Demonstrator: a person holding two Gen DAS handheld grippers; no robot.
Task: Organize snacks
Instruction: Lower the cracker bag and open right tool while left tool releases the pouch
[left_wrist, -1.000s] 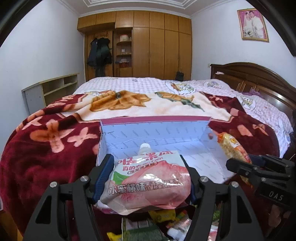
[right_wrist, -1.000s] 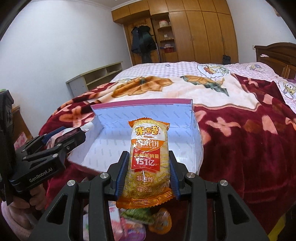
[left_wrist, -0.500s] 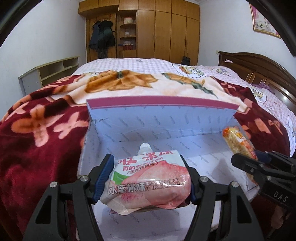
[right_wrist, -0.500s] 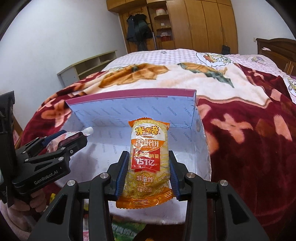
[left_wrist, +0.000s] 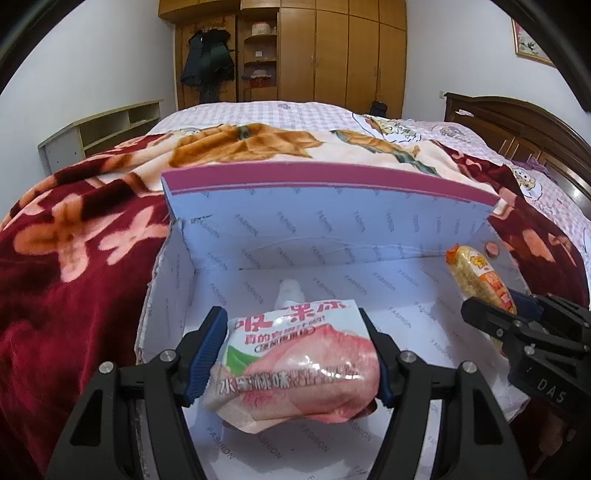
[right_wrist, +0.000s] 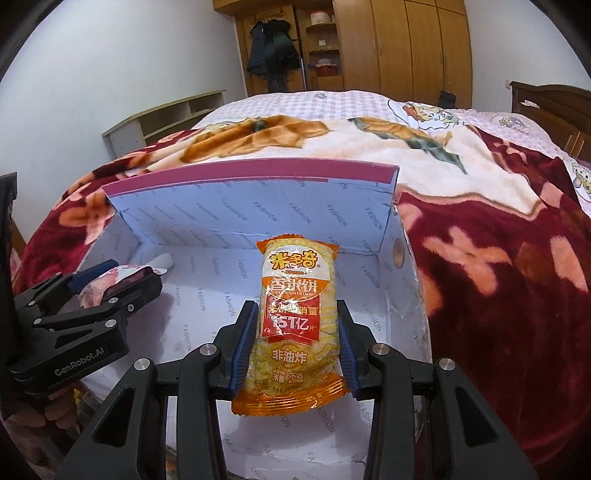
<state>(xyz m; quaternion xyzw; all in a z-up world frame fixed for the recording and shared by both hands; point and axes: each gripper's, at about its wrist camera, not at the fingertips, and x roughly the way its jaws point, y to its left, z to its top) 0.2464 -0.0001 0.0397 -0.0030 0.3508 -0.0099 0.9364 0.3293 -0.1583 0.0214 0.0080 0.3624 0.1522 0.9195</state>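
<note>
My left gripper is shut on a pink peach jelly pouch with a white spout, held over the left part of an open white box with a magenta lid edge. My right gripper is shut on an orange rice cracker pack, held upright over the right part of the same box. Each gripper shows in the other's view: the right one with its pack at the right, the left one with the pouch at the left. The box floor below looks bare.
The box lies on a bed with a red floral blanket. A wooden headboard is at the right, a low shelf at the left wall, wardrobes at the back. A few loose snack packs show below the box's near edge.
Both grippers have moved forward and down over the box with their snacks still held. The box now fills the lower view and the snack pile has dropped out of sight.
</note>
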